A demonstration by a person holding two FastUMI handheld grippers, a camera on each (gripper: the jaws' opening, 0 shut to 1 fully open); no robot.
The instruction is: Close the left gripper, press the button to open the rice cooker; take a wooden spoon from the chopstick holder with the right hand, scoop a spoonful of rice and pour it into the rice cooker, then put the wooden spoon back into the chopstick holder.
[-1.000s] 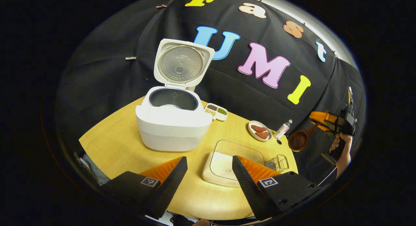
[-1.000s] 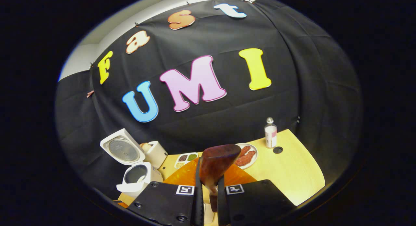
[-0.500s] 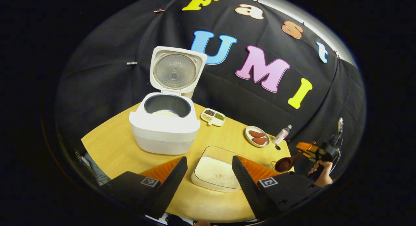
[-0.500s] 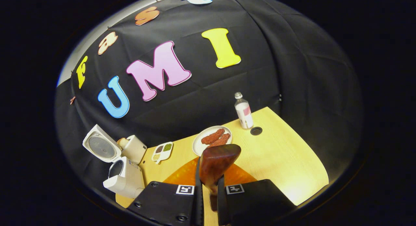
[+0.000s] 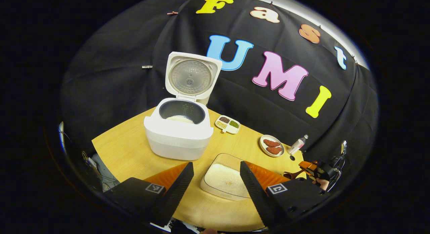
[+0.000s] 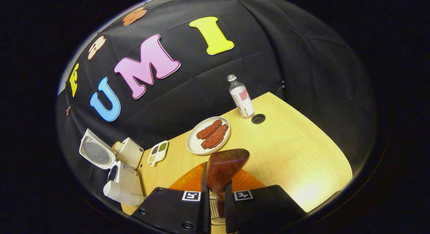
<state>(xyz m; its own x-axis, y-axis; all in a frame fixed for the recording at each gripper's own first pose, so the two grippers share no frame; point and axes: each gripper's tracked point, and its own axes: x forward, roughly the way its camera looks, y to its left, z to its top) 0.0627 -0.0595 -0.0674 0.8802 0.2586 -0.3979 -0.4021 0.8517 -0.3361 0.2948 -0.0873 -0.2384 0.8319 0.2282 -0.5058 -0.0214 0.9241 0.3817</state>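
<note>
pale wooden counter [image 5: 127, 150] carries white rice cooker [image 5: 179, 134], lid up, rice inside | clear square dish of rice [image 5: 223, 177] just past left gripper [image 5: 216, 180], its fingers spread wide apart, empty | right gripper [image 6: 215, 200] clenched on dark wooden spoon [image 6: 223, 168] handle; bowl sticks up ahead of fingers; wire chopstick holder [image 6: 215, 210] glimpsed directly beneath

Table layout — rice cooker [image 5: 179, 134] at the back left, lid up.
Sectioned dish [image 5: 228, 124] right of it, then plate [image 5: 272, 146] and bottle [image 5: 297, 145] — rice tray [image 5: 223, 177] in front, on the table [image 5: 124, 150].
</note>
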